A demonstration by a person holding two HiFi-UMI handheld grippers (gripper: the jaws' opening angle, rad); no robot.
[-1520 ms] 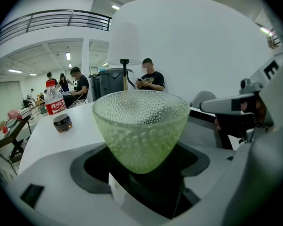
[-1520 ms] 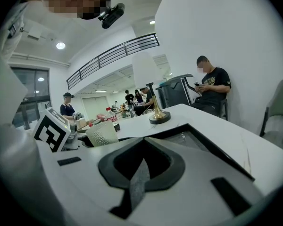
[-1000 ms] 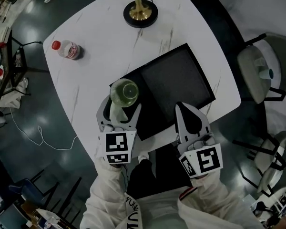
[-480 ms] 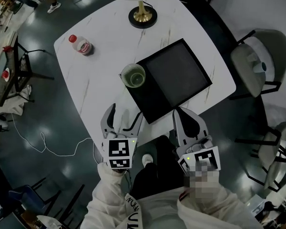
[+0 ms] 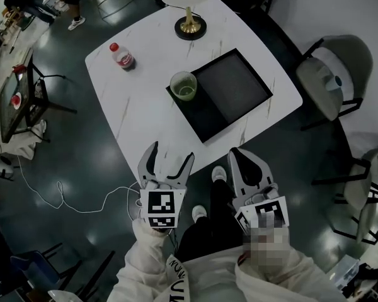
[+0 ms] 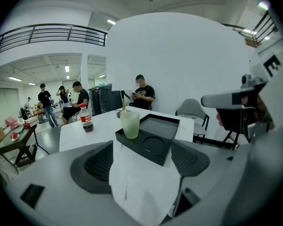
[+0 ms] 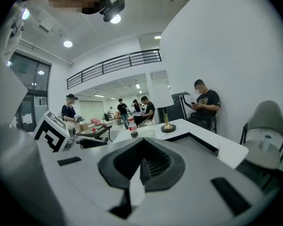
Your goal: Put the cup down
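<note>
A pale green cup (image 5: 183,85) stands upright in the left corner of the black tray (image 5: 236,90) on the white table (image 5: 138,106). In the left gripper view the cup (image 6: 130,124) sits in one round recess of the tray (image 6: 156,142), well ahead of the jaws. My left gripper (image 5: 171,152) hovers off the table's near edge, open and empty, its jaws spread wide (image 6: 140,161). To its right my right gripper (image 5: 240,156) is shut with nothing held, its pads (image 7: 151,166) pressed together.
A red-capped bottle (image 5: 121,55) and a lamp with a gold base (image 5: 189,25) stand on the table's far side. Grey chairs (image 5: 331,83) flank the right. A low side table (image 5: 16,99) and a floor cable (image 5: 63,194) lie left. People are in the background.
The left gripper let go of the cup, which now stands on the tray. Both grippers pulled back from the table toward the person.
</note>
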